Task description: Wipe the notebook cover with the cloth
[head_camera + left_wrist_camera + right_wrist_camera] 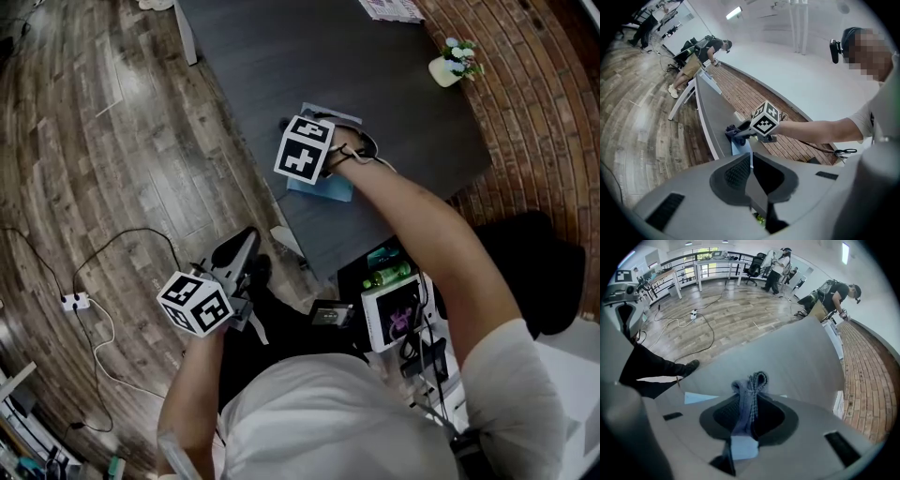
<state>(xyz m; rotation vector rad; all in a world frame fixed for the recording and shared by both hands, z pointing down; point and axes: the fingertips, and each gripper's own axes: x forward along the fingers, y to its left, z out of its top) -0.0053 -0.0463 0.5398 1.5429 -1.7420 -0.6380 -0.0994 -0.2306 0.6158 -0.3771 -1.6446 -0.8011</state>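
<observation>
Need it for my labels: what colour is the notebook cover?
Light blue; the notebook cover shows best in the right gripper view.

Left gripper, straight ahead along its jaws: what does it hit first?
Most likely the near edge of the table, with the notebook lying just beyond it, under the right gripper and its cloth. Depth is hard to judge here.

No words, numbers or brand names can be read. The only signs are black-and-white square markers, on the right cube (pixel 305 148) over the table (pixel 281 56) and on the left cube (pixel 196 303) off its near edge. A printed sheet (pixel 389 8) at the table's far edge is too small to read.
</observation>
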